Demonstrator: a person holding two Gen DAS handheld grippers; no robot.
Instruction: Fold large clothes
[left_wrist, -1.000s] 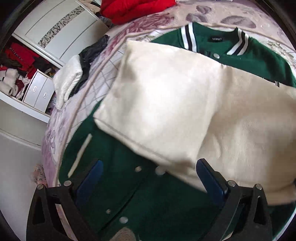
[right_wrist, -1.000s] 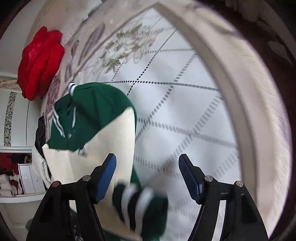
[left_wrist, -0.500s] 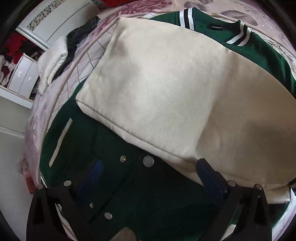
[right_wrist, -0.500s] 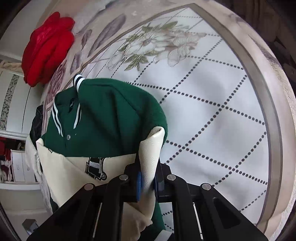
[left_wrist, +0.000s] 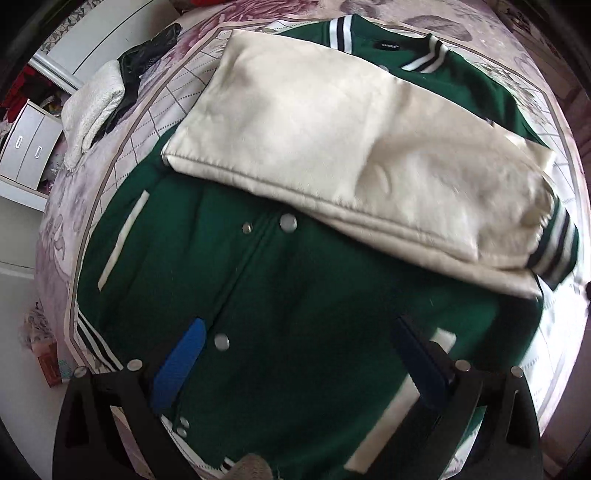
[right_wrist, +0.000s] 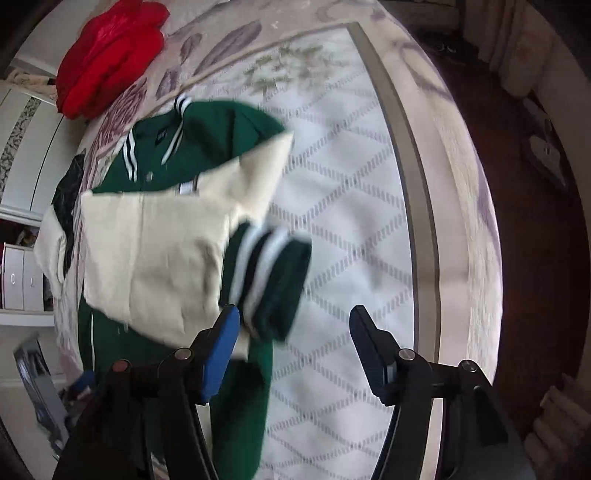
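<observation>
A green varsity jacket (left_wrist: 280, 295) lies front up on the bed, snaps down its middle. Both cream sleeves (left_wrist: 332, 140) are folded across its chest, the striped cuff (left_wrist: 554, 247) at the right edge. My left gripper (left_wrist: 299, 354) hangs open above the jacket's lower front, nothing between its blue pads. In the right wrist view the same jacket (right_wrist: 207, 147) lies to the left, its cream sleeve (right_wrist: 155, 258) and blurred striped cuff (right_wrist: 269, 273) just beyond the left pad. My right gripper (right_wrist: 293, 347) is opening over the quilt, with nothing between its pads.
The flowered quilt (right_wrist: 351, 221) covers the bed. A red garment (right_wrist: 107, 55) lies at the far end. A white towel (left_wrist: 92, 110) and a black garment (left_wrist: 144, 62) sit by the left edge. White drawers (left_wrist: 22, 147) stand beside the bed.
My right gripper shut on the cream sleeve, carried it over the jacket and let go; the cuff now drops free. The left gripper has drawn back, showing more of the green front.
</observation>
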